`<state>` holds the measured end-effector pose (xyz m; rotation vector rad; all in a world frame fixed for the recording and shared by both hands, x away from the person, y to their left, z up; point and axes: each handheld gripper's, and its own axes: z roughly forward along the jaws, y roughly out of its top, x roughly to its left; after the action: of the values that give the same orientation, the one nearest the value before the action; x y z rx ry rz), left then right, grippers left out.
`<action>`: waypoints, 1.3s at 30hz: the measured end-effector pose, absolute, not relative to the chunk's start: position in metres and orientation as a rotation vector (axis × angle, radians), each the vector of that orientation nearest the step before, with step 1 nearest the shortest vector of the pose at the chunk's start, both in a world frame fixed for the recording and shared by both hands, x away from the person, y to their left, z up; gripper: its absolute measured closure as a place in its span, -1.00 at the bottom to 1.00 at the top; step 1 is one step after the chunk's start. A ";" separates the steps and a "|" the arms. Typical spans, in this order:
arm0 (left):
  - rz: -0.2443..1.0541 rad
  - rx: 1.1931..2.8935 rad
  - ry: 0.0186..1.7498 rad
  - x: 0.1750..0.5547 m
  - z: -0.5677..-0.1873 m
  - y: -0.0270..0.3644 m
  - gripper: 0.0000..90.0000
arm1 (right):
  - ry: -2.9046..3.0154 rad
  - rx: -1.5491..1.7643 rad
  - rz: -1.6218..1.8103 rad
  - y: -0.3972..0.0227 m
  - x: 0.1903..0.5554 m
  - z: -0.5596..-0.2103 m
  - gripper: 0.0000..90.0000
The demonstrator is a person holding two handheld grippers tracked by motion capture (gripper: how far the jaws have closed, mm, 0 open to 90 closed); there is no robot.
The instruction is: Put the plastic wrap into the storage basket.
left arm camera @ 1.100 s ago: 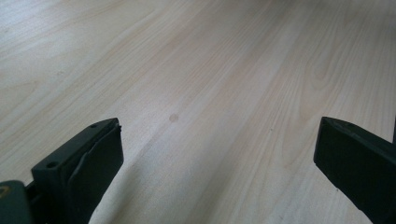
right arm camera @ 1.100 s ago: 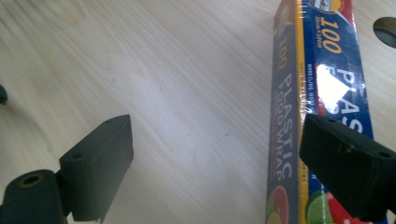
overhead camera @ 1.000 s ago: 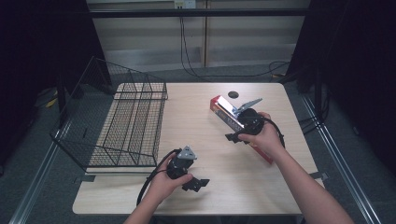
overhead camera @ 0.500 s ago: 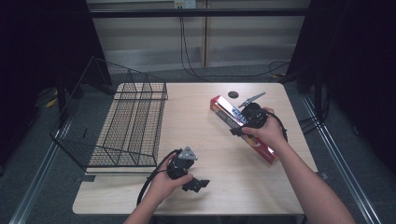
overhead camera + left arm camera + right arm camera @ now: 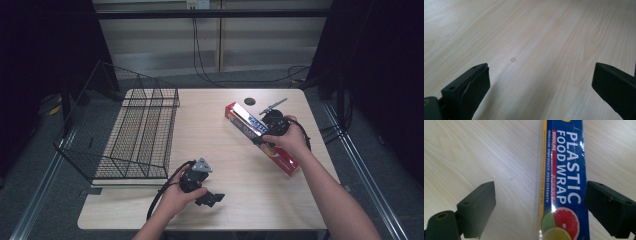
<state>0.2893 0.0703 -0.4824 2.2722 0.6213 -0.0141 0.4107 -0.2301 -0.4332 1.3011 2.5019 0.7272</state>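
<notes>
Item: plastic wrap box on surface; right tongs, moved up along it, now released astride, grasp pending; left tongs released, idle.

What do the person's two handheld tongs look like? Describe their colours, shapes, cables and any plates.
Both tongs are black. The left tongs carry a grey three-cornered plate on top and trail a black cable in a loop. The right tongs have a rounded black body with a black cable. Each ends in two blocky black jaws with small holes. The forearms are bare, with no sleeves visible.
</notes>
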 end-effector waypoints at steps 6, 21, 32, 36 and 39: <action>-0.016 2.280 0.620 0.289 -0.483 0.070 -0.96 | 2.511 1.314 0.684 -0.237 0.414 -0.438 -0.77; -0.026 2.300 0.606 0.290 -0.485 0.068 -0.96 | 2.539 1.395 0.620 -0.244 0.417 -0.449 -0.69; -0.025 2.325 0.600 0.290 -0.484 0.068 -0.96 | 2.562 1.412 0.608 -0.248 0.418 -0.453 -0.64; -0.029 2.324 0.602 0.290 -0.484 0.068 -0.96 | 2.571 1.421 0.586 -0.247 0.418 -0.454 -0.60; -0.032 2.323 0.603 0.290 -0.484 0.068 -0.96 | 2.571 1.430 0.561 -0.246 0.418 -0.456 -0.57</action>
<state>0.2896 0.0678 -0.4844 2.3228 0.6028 -0.0324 0.4176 -0.2458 -0.4558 1.4297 2.5708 0.5607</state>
